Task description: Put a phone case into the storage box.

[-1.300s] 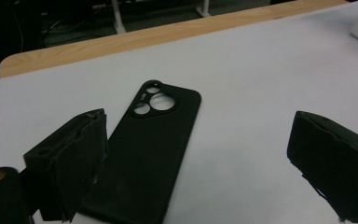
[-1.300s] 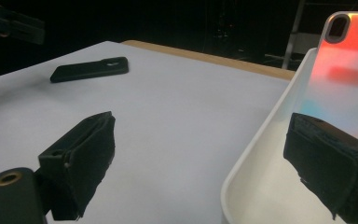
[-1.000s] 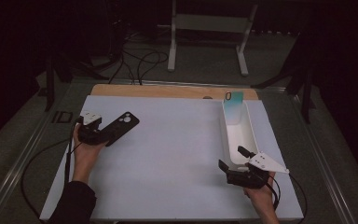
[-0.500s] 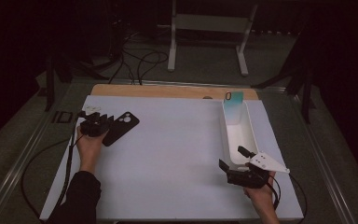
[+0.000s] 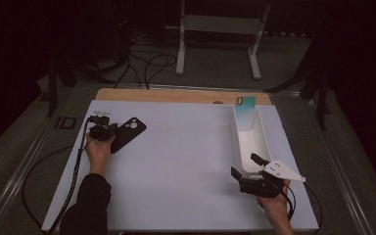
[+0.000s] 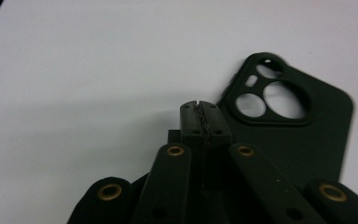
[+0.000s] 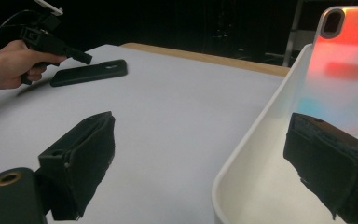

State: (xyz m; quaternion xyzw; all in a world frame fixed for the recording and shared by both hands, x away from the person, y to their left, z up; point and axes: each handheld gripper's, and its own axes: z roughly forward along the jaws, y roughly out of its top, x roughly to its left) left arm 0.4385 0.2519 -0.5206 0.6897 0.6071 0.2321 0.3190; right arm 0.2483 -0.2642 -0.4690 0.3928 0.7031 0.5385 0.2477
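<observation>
Over on the left of the white table (image 5: 176,161), the left gripper (image 6: 200,116) sits with its 2 jaws pressed tight together, nothing between them. Right beside it lies a black phone case (image 6: 289,126), flat on the table, camera cutouts showing; from the high view the case (image 5: 127,133) angles away just to the right of the left gripper (image 5: 103,130), with the left hand (image 5: 98,149) wrapped around the handle. Whether the jaw tips touch the case edge, I cannot tell.

Across the table, the right gripper (image 5: 247,169) is down at the near end of a long white tray (image 5: 262,147). Its jaws are spread wide, empty, and they straddle the tray's near wall: 1 jaw over the tabletop, the other inside the tray (image 7: 261,140). At the tray's far end a phone (image 7: 340,65) leans upright against the end wall, its back glowing red and teal; in the high view that phone (image 5: 245,111) reads teal.
</observation>
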